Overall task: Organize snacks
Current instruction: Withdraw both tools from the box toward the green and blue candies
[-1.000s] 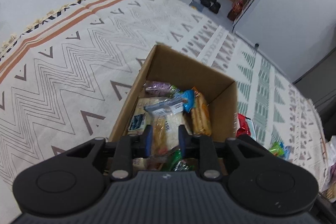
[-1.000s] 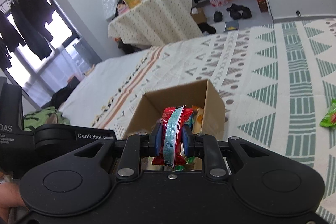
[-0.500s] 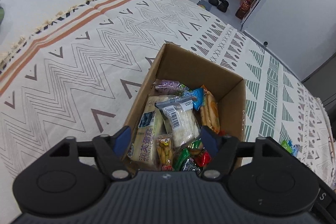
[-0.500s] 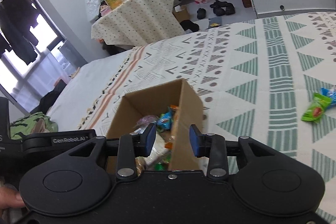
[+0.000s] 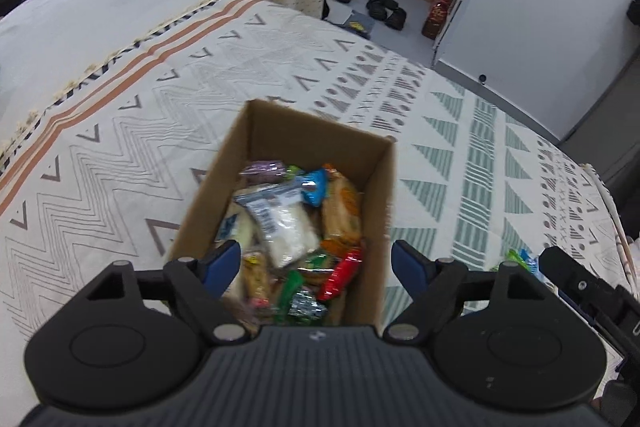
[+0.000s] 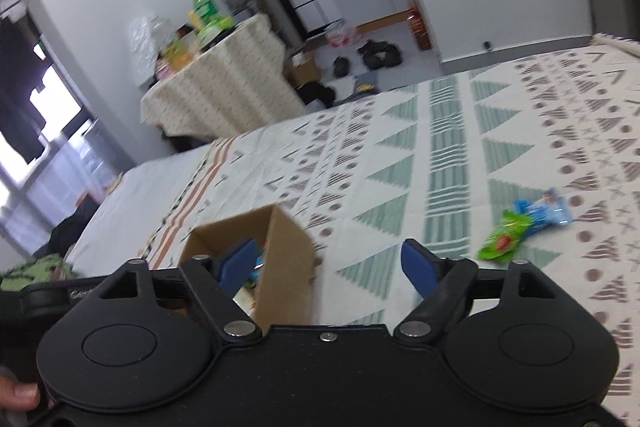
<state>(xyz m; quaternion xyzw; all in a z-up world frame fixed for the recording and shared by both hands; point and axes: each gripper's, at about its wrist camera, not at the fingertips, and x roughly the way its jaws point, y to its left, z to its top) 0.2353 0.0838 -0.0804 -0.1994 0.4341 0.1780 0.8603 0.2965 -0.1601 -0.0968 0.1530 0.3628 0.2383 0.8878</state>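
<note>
A brown cardboard box (image 5: 276, 129) sits on the patterned bedspread, holding several snack packets: a clear bag with white filling (image 5: 286, 227), an orange cracker pack (image 5: 342, 209), a red packet (image 5: 340, 273), a blue one (image 5: 314, 183). My left gripper (image 5: 316, 259) hovers above the box's near end, jaws still opening, nothing between them. In the right wrist view the box (image 6: 280, 251) lies low and left. My right gripper (image 6: 332, 263) is above and right of it, jaws still opening and empty. A green packet (image 6: 504, 237) and a blue packet (image 6: 544, 209) lie on the bedspread to the right.
The bedspread (image 5: 120, 131) stretches wide to the left of the box. A cloth-covered table (image 6: 224, 91) with bottles stands beyond the bed, shoes (image 5: 380, 3) on the floor near it. More loose packets (image 5: 520, 257) lie right of the box. A thumb (image 6: 18, 395) shows at lower left.
Both grippers let go of their packets into the box and opened wide. The left drew back and up from the box; the right swung rightward, bringing the loose green and blue packets closer.
</note>
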